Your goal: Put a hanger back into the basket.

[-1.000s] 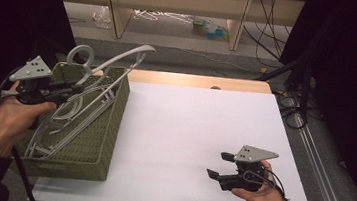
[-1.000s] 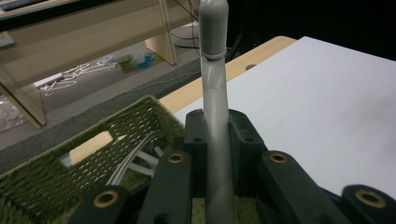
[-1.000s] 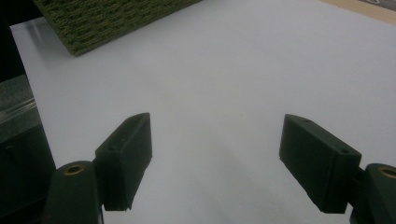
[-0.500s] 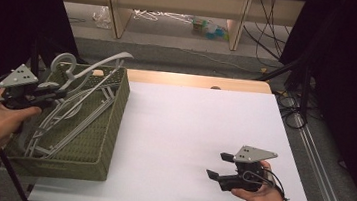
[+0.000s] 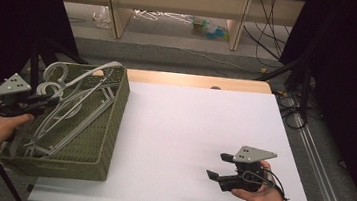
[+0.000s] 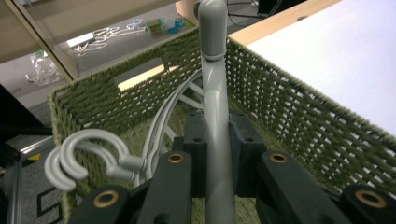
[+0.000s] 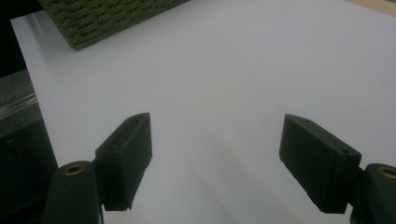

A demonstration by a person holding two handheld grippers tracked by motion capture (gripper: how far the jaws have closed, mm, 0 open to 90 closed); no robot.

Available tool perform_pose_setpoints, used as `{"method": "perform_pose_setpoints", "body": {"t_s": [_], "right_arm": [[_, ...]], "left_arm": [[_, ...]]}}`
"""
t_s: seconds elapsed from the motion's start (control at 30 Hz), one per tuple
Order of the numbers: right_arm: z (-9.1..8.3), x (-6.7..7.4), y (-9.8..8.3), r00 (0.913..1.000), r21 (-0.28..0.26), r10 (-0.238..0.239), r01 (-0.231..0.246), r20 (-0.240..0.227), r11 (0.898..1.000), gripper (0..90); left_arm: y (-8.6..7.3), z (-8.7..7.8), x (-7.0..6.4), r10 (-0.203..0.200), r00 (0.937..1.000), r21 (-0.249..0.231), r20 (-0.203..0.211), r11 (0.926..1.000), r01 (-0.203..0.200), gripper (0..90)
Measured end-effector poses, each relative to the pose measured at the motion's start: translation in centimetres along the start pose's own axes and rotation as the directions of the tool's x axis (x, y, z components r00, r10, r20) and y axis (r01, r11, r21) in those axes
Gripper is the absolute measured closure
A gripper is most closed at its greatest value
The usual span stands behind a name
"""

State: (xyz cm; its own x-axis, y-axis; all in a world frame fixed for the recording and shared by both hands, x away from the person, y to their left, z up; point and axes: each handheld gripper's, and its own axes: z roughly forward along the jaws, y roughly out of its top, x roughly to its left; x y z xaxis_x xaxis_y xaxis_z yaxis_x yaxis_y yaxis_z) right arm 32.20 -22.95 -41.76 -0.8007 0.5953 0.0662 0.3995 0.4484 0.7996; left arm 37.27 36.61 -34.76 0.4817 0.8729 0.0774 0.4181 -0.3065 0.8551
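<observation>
A green woven basket (image 5: 118, 105) stands at the left of the white table (image 5: 198, 128) and holds several grey plastic hangers (image 5: 66, 119). My left gripper (image 5: 50, 100) is at the basket's left rim, shut on one grey hanger (image 5: 89, 72) that slants across the basket with its far end over the back rim. In the left gripper view the hanger's arm (image 6: 216, 93) runs straight up between the jaws of my left gripper (image 6: 217, 140), over the basket wall (image 6: 289, 100); two hooks (image 6: 79, 156) curl at the left. My right gripper (image 5: 215, 168) rests low near the table's front right, open, with bare table between the jaws (image 7: 215, 158).
Behind the table, a wooden shelf frame (image 5: 237, 21) stands over a floor strewn with white hangers (image 5: 160, 16) and small items. Dark curtains flank both sides. Cables and a rail (image 5: 312, 145) run along the right. The basket's corner (image 7: 107, 18) lies far ahead of my right gripper.
My left hand has moved left and down, lowering the held hanger toward the basket. The right hand and gripper have stayed put.
</observation>
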Motion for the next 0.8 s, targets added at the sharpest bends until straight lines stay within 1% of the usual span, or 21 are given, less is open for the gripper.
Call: {"method": "perform_pose_setpoints", "body": {"t_s": [0.07, 0.13, 0.23, 0.27, 0.3, 0.33, 0.37, 0.4, 0.43, 0.47, 0.5, 0.53, 0.57, 0.6, 0.63, 0.67, 0.7, 0.73, 0.77, 0.8], "right_arm": [[0.0, 0.0, 0.0, 1.0000, 0.000, -0.003, 0.003, -0.001, 1.000, 26.4], [0.0, 0.0, 0.0, 1.0000, 0.000, 0.001, -0.001, -0.004, 1.000, 26.4], [0.1, 0.0, -0.1, 1.0000, 0.007, 0.000, 0.000, -0.007, 1.000, 26.4], [0.1, 0.0, -0.1, 1.0000, 0.004, -0.004, 0.004, -0.005, 1.000, 26.4], [0.1, 0.0, 0.0, 1.0000, 0.003, -0.003, 0.003, -0.006, 1.000, 26.3], [0.2, 0.0, -0.1, 1.0000, 0.001, -0.008, 0.008, -0.004, 1.000, 26.1], [0.1, 0.0, -0.1, 1.0000, 0.002, -0.007, 0.007, -0.003, 1.000, 25.9], [0.1, -0.1, -0.1, 0.9999, 0.003, -0.007, 0.007, -0.008, 1.000, 25.8], [0.2, -0.1, -0.1, 1.0000, 0.004, -0.004, 0.004, -0.005, 1.000, 25.9], [0.2, -0.1, -0.1, 1.0000, 0.006, 0.000, 0.000, -0.007, 1.000, 25.8], [0.3, -0.1, -0.1, 1.0000, 0.008, -0.002, 0.002, -0.004, 1.000, 25.7], [0.3, -0.1, -0.1, 1.0000, 0.010, 0.001, -0.001, -0.005, 1.000, 25.7], [0.4, -0.1, -0.2, 1.0000, 0.012, -0.004, 0.004, -0.008, 1.000, 25.7], [0.4, -0.1, -0.2, 0.9999, 0.016, -0.004, 0.004, -0.012, 1.000, 25.8], [0.4, -0.1, -0.2, 0.9999, 0.018, -0.004, 0.004, -0.013, 1.000, 25.7], [0.4, 0.0, -0.2, 0.9999, 0.021, 0.000, 0.000, -0.014, 1.000, 25.7], [0.5, -0.1, -0.2, 0.9999, 0.020, -0.008, 0.008, -0.012, 1.000, 25.7], [0.5, 0.0, -0.2, 0.9999, 0.019, -0.005, 0.006, -0.011, 1.000, 25.7], [0.5, 0.0, -0.2, 0.9999, 0.020, -0.003, 0.004, -0.015, 1.000, 25.7], [0.5, 0.0, -0.2, 0.9999, 0.019, -0.006, 0.006, -0.014, 1.000, 25.7]], "left_arm": [[-0.2, 0.2, 0.1, -0.006, 0.9999, 0.011, -0.008, 0.9999, 0.006, 79.0], [-0.4, 0.5, 0.1, -0.008, 1.0000, 0.023, -0.004, 0.9997, 0.008, 79.0], [-0.4, 1.0, 0.1, 0.010, 0.9999, 0.058, 0.004, 0.9983, -0.010, 78.9], [-0.4, 1.2, 0.1, 0.010, 0.9999, 0.063, 0.003, 0.9980, -0.010, 78.9], [-0.5, 1.4, 0.1, 0.005, 1.0000, 0.074, 0.003, 0.9972, -0.005, 79.0], [-0.7, 1.7, 0.1, -0.011, 0.9999, 0.069, 0.010, 0.9976, 0.010, 79.0], [-0.9, 1.9, 0.2, -0.013, 0.9998, 0.080, 0.016, 0.9967, 0.012, 79.0], [-1.2, 2.1, 0.1, -0.026, 0.9995, 0.084, 0.018, 0.9962, 0.024, 79.0], [-1.4, 2.2, 0.3, -0.011, 0.9997, 0.107, 0.022, 0.9942, 0.008, 79.0], [-1.6, 2.6, 0.2, -0.036, 0.9991, 0.099, 0.022, 0.9946, 0.034, 78.9], [-1.7, 2.6, 0.5, -0.009, 0.9995, 0.130, 0.029, 0.9915, 0.005, 79.0], [-1.9, 2.9, 0.4, -0.034, 0.9991, 0.122, 0.025, 0.9921, 0.031, 78.9], [-2.0, 2.9, 0.7, -0.008, 0.9995, 0.152, 0.031, 0.9883, 0.003, 78.9], [-2.1, 3.1, 0.7, -0.007, 0.9994, 0.162, 0.034, 0.9868, 0.002, 78.9], [-2.3, 3.4, 0.6, -0.035, 0.9990, 0.149, 0.028, 0.9884, 0.030, 78.9], [-2.4, 3.4, 0.8, -0.011, 0.9995, 0.185, 0.029, 0.9827, 0.005, 78.8], [-2.6, 3.8, 0.5, -0.071, 0.9975, 0.158, 0.007, 0.9850, 0.069, 78.8], [-2.8, 3.7, 1.0, -0.041, 0.9991, 0.194, 0.012, 0.9803, 0.038, 78.8], [-2.9, 3.8, 1.0, -0.061, 0.9981, 0.195, -0.006, 0.9790, 0.061, 78.6], [-3.1, 3.7, 1.3, -0.053, 0.9985, 0.214, -0.012, 0.9753, 0.054, 78.5]]}}
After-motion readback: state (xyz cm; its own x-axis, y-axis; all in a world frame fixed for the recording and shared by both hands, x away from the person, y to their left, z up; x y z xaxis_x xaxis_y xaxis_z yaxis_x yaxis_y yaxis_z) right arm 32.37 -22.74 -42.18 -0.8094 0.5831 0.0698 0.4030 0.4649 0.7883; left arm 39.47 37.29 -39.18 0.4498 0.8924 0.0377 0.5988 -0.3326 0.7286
